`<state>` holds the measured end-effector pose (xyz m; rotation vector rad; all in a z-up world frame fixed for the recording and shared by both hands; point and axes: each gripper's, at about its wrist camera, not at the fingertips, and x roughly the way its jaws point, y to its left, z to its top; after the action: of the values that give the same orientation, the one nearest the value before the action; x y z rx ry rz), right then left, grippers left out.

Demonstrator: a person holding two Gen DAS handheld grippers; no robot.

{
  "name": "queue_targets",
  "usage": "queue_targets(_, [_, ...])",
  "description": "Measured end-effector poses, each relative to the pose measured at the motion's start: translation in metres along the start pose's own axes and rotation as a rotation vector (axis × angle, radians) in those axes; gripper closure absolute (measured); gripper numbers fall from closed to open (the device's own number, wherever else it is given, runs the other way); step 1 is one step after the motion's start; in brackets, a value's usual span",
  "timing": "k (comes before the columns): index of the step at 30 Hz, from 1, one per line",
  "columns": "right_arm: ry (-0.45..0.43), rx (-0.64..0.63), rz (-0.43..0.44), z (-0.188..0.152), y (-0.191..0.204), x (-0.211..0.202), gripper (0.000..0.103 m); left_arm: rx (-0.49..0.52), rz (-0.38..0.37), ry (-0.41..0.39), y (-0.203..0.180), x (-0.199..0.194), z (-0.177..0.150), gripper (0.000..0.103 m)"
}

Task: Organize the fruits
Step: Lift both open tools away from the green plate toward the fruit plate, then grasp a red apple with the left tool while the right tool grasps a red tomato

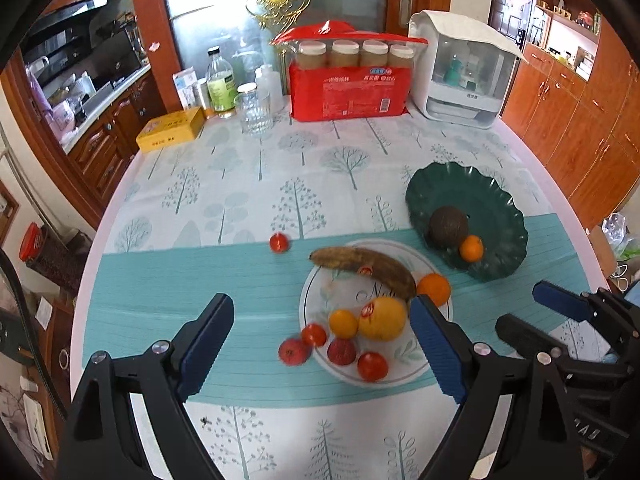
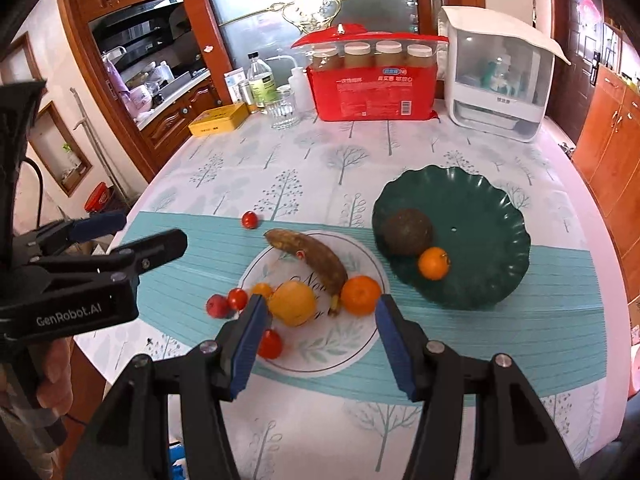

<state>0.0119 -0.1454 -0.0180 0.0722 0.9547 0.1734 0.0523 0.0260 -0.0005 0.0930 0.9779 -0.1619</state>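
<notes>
Both grippers hang above the table's near edge, the left gripper (image 1: 322,334) spread wide and the right gripper (image 2: 320,338) partly apart, neither holding anything. Below them the white plate (image 2: 340,344) carries a banana (image 2: 316,258), oranges and small red fruits. The green dish (image 2: 480,216), toward the right edge, holds a dark round fruit (image 2: 406,232) and an orange (image 2: 433,263).

Table (image 1: 248,184): white plate (image 1: 404,364), green plate (image 1: 496,208), stray tomato (image 1: 279,242).
</notes>
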Motion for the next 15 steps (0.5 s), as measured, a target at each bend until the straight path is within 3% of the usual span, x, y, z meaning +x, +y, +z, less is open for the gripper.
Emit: queue_targets(15, [0.083, -0.025, 0.004, -0.018, 0.030, 0.044, 0.046, -0.042, -0.002, 0.159, 0.041, 0.054, -0.053, 0.014])
